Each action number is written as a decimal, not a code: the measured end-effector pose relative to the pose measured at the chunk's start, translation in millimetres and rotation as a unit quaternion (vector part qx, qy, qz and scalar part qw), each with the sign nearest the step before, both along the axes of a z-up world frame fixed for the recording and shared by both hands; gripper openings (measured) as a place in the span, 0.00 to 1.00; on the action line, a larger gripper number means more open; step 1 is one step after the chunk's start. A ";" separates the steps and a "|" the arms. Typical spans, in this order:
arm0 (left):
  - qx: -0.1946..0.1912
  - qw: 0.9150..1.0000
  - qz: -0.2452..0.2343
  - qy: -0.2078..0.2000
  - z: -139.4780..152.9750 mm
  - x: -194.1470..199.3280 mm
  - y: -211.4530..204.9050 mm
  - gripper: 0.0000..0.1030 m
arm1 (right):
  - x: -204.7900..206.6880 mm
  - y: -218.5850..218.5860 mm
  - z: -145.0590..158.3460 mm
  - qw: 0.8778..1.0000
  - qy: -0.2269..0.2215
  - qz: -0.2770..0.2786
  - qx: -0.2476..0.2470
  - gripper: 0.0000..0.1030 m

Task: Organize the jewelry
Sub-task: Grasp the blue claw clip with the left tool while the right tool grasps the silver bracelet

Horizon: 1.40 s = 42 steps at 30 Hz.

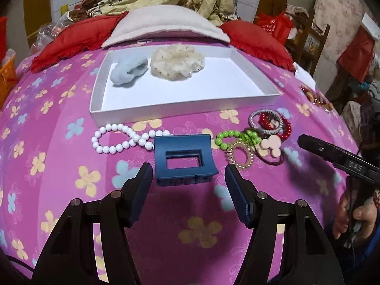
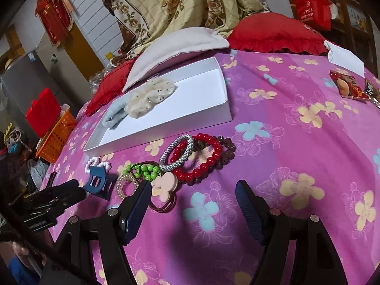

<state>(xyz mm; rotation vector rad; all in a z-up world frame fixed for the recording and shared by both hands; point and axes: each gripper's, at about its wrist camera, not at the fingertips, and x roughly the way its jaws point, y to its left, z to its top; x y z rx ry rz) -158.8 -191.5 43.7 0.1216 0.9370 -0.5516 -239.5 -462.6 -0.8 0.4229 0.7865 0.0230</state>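
Note:
A white tray on the pink flowered bedspread holds a pale blue scrunchie and a cream scrunchie. In front of it lie a white bead bracelet, a blue claw clip, a green bead bracelet, a gold coil tie, a silver ring tie, red beads and a pink mouse-shaped tie. My left gripper is open, its fingers either side of the clip. My right gripper is open, above the bedspread beside the pink tie.
A white pillow and red cushions lie behind the tray. An orange basket stands off the bed's left. Snack packets and white paper lie at the far right. The right gripper shows at the left wrist view's right edge.

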 end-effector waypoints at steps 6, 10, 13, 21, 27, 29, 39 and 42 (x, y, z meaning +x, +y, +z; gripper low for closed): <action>0.015 1.000 0.000 -0.002 -9.6 6.1 -10.6 0.65 | 2.2 5.6 -1.2 1.000 -0.003 0.007 -0.008 0.68; 0.023 1.000 0.005 -0.001 -15.2 9.1 -15.2 0.67 | 4.1 6.7 -2.1 1.000 -0.004 0.009 -0.010 0.68; 0.017 1.000 0.014 0.016 -22.6 14.9 -14.4 0.66 | 5.5 8.3 -3.2 1.000 -0.001 0.010 -0.013 0.69; -0.023 0.999 0.030 0.019 -19.1 11.8 4.2 0.64 | 5.6 10.6 9.3 0.999 -0.019 0.009 -0.026 0.68; -0.038 0.998 0.042 0.001 -0.8 -2.3 20.9 0.64 | 32.3 13.1 14.6 0.999 -0.015 0.018 -0.032 0.43; -0.037 0.998 0.045 -0.007 3.0 -5.7 26.1 0.64 | 43.3 13.9 10.9 0.999 -0.007 0.015 -0.037 0.42; -0.025 0.997 0.063 -0.039 10.5 -14.2 47.4 0.64 | 56.3 20.7 1.7 0.998 0.017 -0.001 -0.054 0.07; -0.032 0.996 0.070 -0.043 15.5 -14.9 53.3 0.64 | 50.7 20.6 10.9 0.999 0.007 0.000 -0.052 0.07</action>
